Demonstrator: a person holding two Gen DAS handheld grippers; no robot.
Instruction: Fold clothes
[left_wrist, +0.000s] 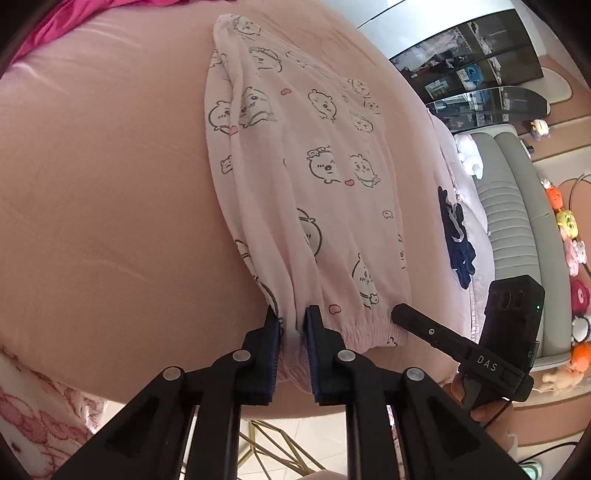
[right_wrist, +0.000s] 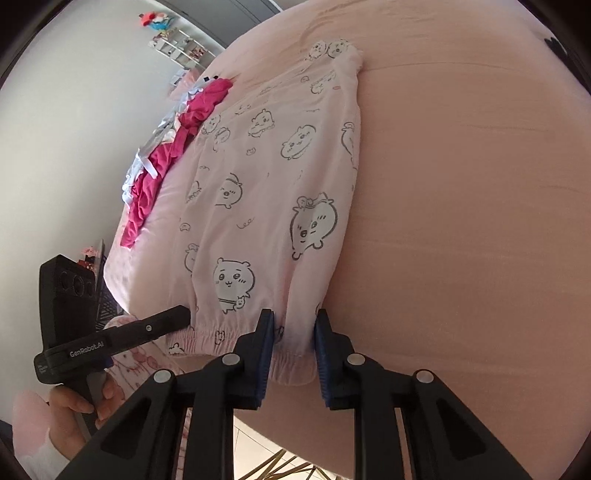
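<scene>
Bedding (left_wrist: 92, 184), pink and smooth, spreads ahead of both grippers. Printed pants (left_wrist: 314, 177) lie flat on it, legs stretching away from the fingers, elastic waistband nearest. Left gripper (left_wrist: 291, 325) pinches the waistband's left end; right gripper (right_wrist: 293, 328) pinches its right end.

A pink-sheeted bed (left_wrist: 92, 177) fills the room beneath plain pale walls (right_wrist: 74, 92) – a grey padded headboard (left_wrist: 517, 221), dark glass shelves (left_wrist: 480, 55) and a row of plush toys (left_wrist: 570, 236) at one side, light tiled floor (left_wrist: 280, 443) below.
</scene>
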